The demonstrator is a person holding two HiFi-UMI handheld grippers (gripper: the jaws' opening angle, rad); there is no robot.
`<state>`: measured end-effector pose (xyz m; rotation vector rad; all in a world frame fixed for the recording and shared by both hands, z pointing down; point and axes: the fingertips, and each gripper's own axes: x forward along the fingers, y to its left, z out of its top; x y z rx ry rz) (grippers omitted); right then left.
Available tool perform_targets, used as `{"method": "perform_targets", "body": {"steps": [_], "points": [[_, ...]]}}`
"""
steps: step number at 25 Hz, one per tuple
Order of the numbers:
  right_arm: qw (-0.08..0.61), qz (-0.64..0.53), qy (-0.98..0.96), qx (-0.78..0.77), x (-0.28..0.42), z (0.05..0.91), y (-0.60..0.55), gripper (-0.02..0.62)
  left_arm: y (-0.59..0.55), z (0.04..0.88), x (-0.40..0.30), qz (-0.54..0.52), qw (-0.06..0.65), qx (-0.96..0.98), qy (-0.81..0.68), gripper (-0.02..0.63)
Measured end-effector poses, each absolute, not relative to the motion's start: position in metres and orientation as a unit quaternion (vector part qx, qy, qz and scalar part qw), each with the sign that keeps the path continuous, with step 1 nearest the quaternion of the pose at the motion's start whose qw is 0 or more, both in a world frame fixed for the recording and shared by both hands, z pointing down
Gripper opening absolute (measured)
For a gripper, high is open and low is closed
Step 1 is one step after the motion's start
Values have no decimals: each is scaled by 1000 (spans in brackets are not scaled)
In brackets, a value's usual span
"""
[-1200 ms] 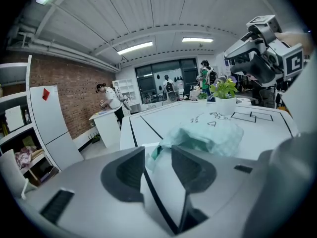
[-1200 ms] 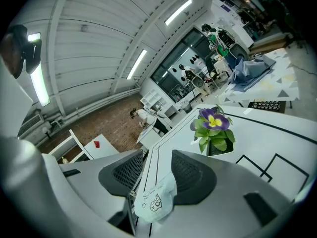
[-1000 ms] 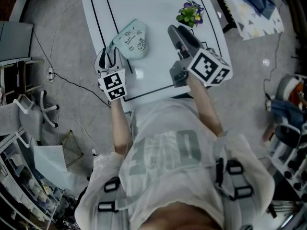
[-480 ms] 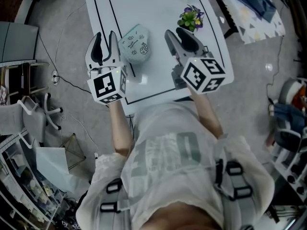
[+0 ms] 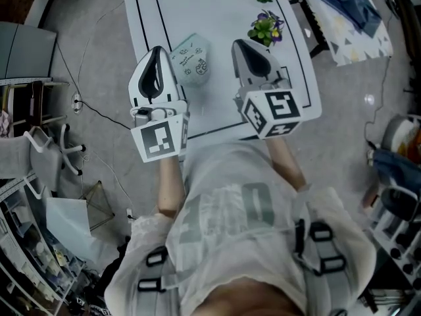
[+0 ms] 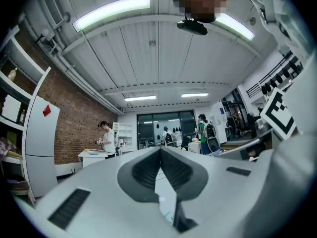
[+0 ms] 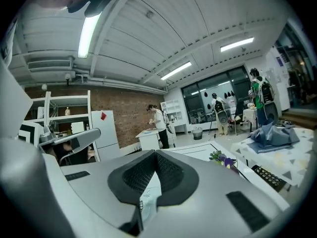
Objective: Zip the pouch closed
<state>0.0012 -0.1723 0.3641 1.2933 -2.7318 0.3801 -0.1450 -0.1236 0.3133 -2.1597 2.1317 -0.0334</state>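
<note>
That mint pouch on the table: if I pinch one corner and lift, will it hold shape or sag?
The pouch looks like soft printed fabric with rounded edges, so it will probably sag from one corner. It lies low and broad, so tipping or rolling seems unlikely; on the smooth white table it may slide when pushed.

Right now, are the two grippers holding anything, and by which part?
Nothing. The left gripper and right gripper have just closed their jaws on air; the patterned pouch lies free on the white table between them.
</note>
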Motion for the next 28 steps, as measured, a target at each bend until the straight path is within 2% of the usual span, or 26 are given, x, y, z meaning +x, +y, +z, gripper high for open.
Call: {"method": "perform_targets", "body": {"steps": [6,28], "points": [[71,83,-897,429,-2,361,-172,8,-121,318,-157,-28,39,-697,715,6],[81,81,-902,416,-9,365,-178,8,-121,326,-174,-41,38,-684,727,6]]}}
